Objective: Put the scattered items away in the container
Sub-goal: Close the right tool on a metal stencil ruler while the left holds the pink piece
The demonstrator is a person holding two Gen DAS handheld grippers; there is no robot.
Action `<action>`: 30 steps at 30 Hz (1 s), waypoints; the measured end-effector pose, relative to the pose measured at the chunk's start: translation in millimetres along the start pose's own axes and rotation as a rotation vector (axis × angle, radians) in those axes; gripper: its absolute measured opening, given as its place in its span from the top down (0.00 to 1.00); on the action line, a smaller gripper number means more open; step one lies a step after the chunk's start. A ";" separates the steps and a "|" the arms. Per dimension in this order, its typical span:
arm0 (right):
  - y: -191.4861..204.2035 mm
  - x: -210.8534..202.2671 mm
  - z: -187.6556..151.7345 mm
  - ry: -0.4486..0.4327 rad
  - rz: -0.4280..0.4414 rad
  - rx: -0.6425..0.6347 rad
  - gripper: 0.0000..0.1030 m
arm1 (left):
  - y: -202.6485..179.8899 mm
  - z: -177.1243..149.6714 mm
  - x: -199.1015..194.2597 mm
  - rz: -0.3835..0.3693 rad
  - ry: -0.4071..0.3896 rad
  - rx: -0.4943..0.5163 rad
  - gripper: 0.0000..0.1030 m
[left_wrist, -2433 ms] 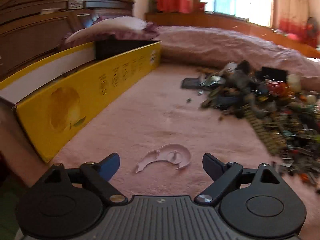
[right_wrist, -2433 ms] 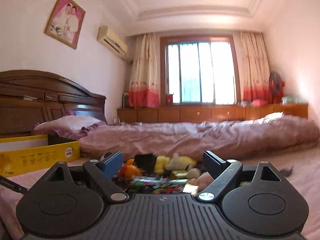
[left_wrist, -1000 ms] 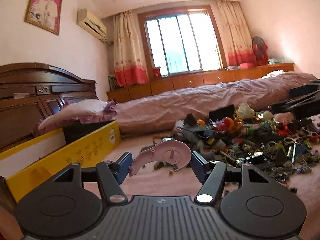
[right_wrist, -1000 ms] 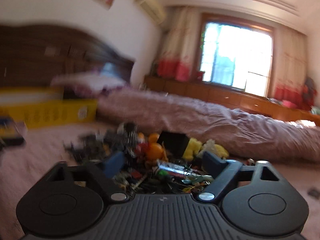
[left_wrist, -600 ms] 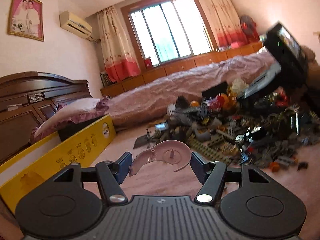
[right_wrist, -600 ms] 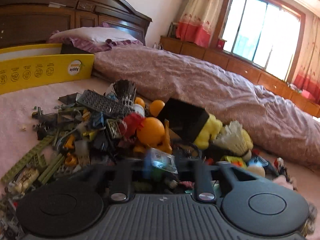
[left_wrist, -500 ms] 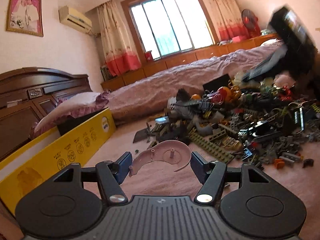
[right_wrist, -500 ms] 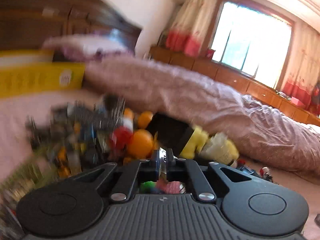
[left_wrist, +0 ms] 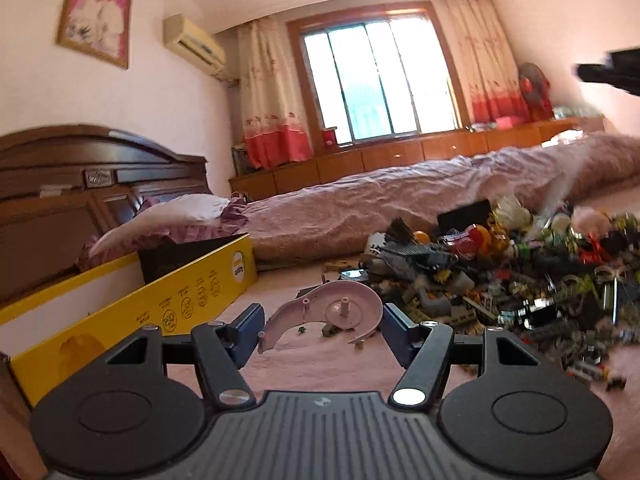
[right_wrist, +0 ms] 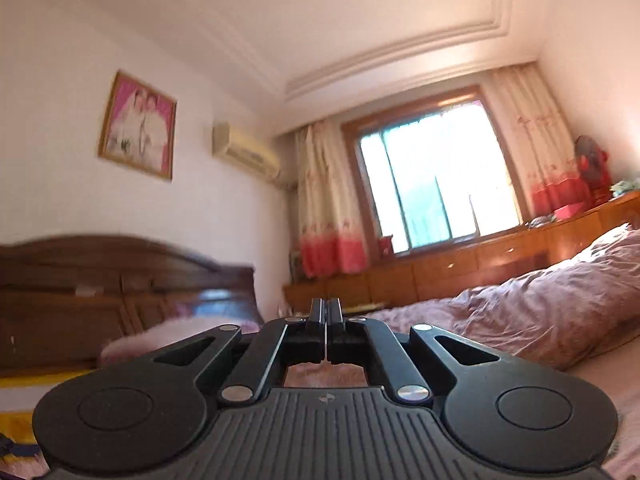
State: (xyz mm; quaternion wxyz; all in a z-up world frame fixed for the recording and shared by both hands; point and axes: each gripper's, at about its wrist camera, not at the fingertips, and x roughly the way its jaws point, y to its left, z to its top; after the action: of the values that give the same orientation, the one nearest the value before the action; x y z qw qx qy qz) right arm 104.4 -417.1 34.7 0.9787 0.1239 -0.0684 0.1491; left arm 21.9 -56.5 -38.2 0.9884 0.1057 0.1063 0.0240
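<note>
Between the blue pads of the left gripper (left_wrist: 322,330), a curved pink plastic piece (left_wrist: 328,312) is being held above the pink bedsheet (left_wrist: 320,364); its two tips are being pressed by the pads, so the tongs are being kept clamped on it rather than fully together. Pegs are being shown on the piece's upper face. Left of the pink piece, a long yellow box (left_wrist: 132,320) is lying open on the sheet, its near wall printed with round symbols and its dark inside partly showing at the far end. Right of the pink piece, a heap of small toys and parts (left_wrist: 520,276) is being spread over the sheet: green studded strips, dark plastic bits, an orange ball (left_wrist: 420,236) and a black block (left_wrist: 464,214) at the back. Beyond the pink piece, a rolled purple quilt (left_wrist: 400,200) is stretching across the bed, with a pillow (left_wrist: 168,216) and a dark wooden headboard (left_wrist: 80,176) further left.

From the right wrist camera, the right gripper (right_wrist: 326,330) is being seen raised and pointed towards the window (right_wrist: 432,200), its tongs pressed together; whether anything thin is being pinched cannot be told. A framed photo (right_wrist: 138,136) and an air conditioner (right_wrist: 246,152) are hanging on the wall beyond.
</note>
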 end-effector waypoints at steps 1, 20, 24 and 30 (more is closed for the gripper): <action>-1.4 -10.8 1.4 -0.016 -0.006 0.021 0.97 | 2.4 1.0 0.0 0.001 -0.001 -0.015 0.36; 46.5 27.4 -98.2 0.552 -0.073 -0.435 0.21 | 5.7 8.9 -26.9 -0.069 -0.029 -0.101 0.36; 49.3 57.9 -103.2 0.622 -0.107 -0.399 0.39 | 0.5 6.7 -25.1 -0.075 0.000 -0.089 0.36; 18.6 78.4 -112.8 0.696 -0.172 -0.224 0.66 | 1.2 1.3 -8.8 -0.027 0.080 -0.094 0.36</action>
State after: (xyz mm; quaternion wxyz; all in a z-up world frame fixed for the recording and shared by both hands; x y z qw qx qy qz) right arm 183.8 -348.7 -56.2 0.9597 -0.0368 0.2631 0.0913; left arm 13.5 -56.2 -34.8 0.9875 0.0565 0.1460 0.0200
